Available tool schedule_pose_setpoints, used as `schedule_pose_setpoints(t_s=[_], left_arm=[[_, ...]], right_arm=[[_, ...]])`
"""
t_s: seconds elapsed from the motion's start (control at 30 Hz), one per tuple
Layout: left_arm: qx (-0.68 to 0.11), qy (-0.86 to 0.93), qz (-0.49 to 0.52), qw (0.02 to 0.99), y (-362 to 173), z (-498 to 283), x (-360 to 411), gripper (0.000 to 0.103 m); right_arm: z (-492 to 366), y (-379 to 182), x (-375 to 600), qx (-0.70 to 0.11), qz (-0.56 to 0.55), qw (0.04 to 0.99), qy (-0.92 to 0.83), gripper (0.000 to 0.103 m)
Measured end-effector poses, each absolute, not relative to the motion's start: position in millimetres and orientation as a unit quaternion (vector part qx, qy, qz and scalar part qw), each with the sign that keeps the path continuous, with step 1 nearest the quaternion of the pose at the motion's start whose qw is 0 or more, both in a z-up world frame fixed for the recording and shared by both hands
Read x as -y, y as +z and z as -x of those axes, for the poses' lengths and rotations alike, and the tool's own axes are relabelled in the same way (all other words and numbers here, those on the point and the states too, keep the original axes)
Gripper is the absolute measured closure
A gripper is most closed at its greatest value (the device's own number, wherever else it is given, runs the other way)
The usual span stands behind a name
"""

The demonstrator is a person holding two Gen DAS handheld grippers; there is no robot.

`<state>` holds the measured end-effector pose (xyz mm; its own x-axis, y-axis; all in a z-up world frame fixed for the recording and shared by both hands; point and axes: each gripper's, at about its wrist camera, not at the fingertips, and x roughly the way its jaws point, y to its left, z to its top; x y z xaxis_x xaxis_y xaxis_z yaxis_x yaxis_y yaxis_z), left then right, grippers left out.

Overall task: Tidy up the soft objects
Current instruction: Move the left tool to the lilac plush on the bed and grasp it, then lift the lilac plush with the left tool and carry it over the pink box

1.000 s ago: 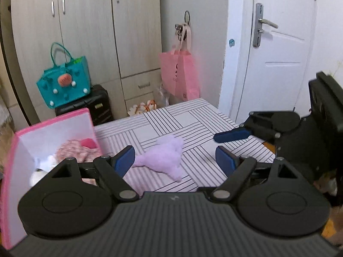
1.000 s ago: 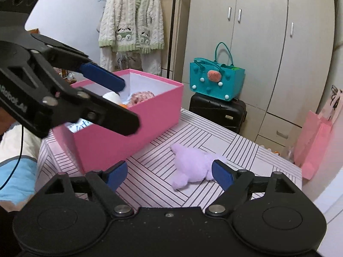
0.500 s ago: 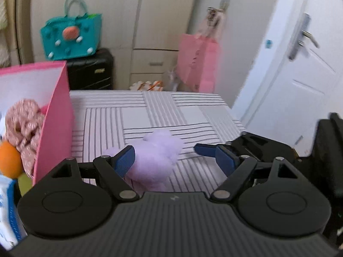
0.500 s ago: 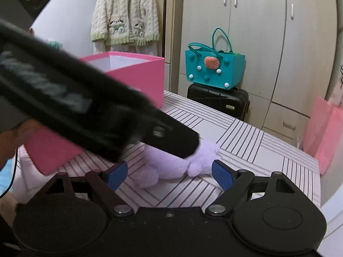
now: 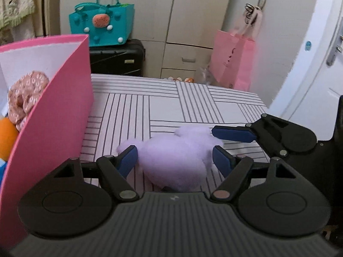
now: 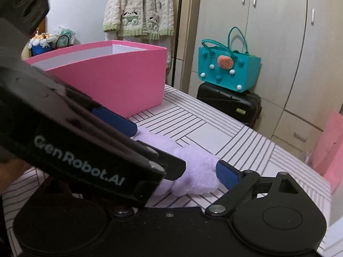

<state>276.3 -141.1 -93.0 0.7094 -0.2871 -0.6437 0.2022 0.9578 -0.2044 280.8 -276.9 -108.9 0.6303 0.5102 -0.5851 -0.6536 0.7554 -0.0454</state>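
The lilac plush toy (image 5: 178, 158) is seen lying on the striped tabletop (image 5: 193, 105), to the right of the pink box (image 5: 64, 111). A second ago it lay farther ahead of both grippers; now it is straddled by the left gripper (image 5: 175, 157), whose jaws have just been closing, the blue pads (image 5: 128, 160) standing at the toy's flanks, firm pressing not being discernible. The right gripper (image 5: 232, 135) has been brought in from the right, its jaws having just been opened wider, with the toy's far end between them. A floral fabric piece (image 5: 25, 94) is visible inside the box.
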Motion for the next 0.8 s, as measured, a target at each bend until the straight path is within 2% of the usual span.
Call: schedule_pose_setpoints(t_s=[0.23,0.33,0.57,0.8], left_arm=[[-0.375,-0.129,0.073,0.915,-101.7,-281.2,138.1,0.035],[-0.381,-0.136,0.080,0.911,-103.1,-284.0,137.6,0.039],[-0.382,-0.148,0.076,0.909,-105.1,-282.7,141.1,0.045],[-0.384,-0.167,0.063,0.906,-102.3,-274.6,145.3,0.047]], right_arm=[[-301.7,-122.1,277.8,-0.337,0.091,0.877,0.330,0.002],[-300.2,-122.9,278.8,-0.336,0.087,0.878,0.329,0.002],[-291.1,-121.5,276.7,-0.334,0.093,0.882,0.318,0.012],[-279.2,-118.7,278.8,-0.341,0.078,0.891,0.290,0.015]])
